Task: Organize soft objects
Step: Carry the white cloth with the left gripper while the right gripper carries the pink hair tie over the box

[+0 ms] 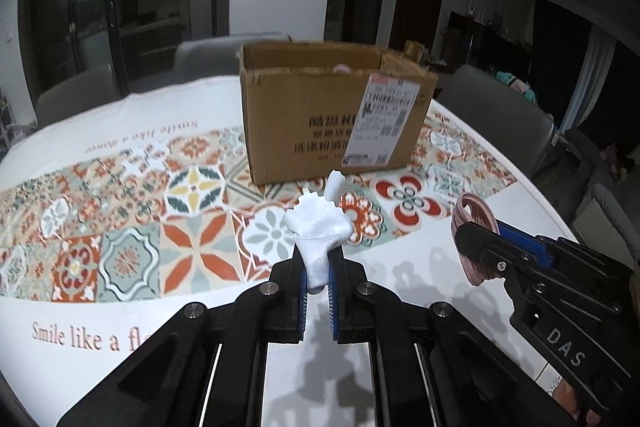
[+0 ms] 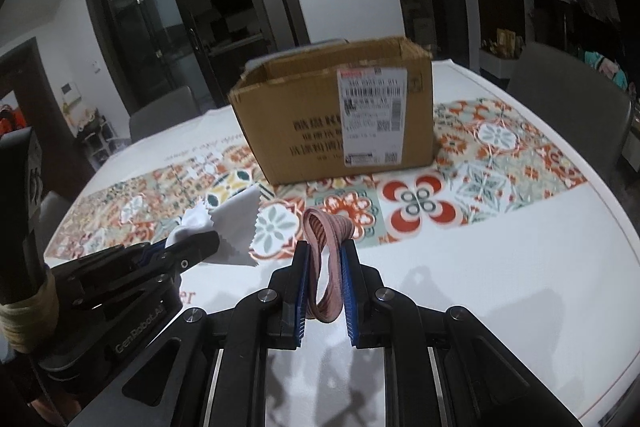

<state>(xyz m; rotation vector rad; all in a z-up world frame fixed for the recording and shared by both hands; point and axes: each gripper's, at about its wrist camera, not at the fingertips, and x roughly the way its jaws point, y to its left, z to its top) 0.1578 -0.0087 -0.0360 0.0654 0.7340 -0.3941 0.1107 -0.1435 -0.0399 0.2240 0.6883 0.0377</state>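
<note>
My left gripper (image 1: 319, 250) is shut on a crumpled white cloth (image 1: 318, 227), held above the table; from the right wrist view the same gripper (image 2: 200, 241) and its zigzag-edged white cloth (image 2: 230, 227) show at the left. My right gripper (image 2: 324, 251) is shut on a pink ribbed band (image 2: 326, 267), a looped strip standing up between the blue pads. In the left wrist view that gripper (image 1: 476, 239) and the pink band (image 1: 472, 215) sit at the right. An open cardboard box (image 1: 332, 111) (image 2: 340, 119) stands ahead of both grippers, with something pink just visible inside.
The round table (image 1: 520, 203) carries a white cloth with a patterned tile band (image 1: 120, 211) across its middle. Grey chairs (image 1: 496, 115) ring the far side and right side. The table's edge (image 2: 624, 235) curves close at the right.
</note>
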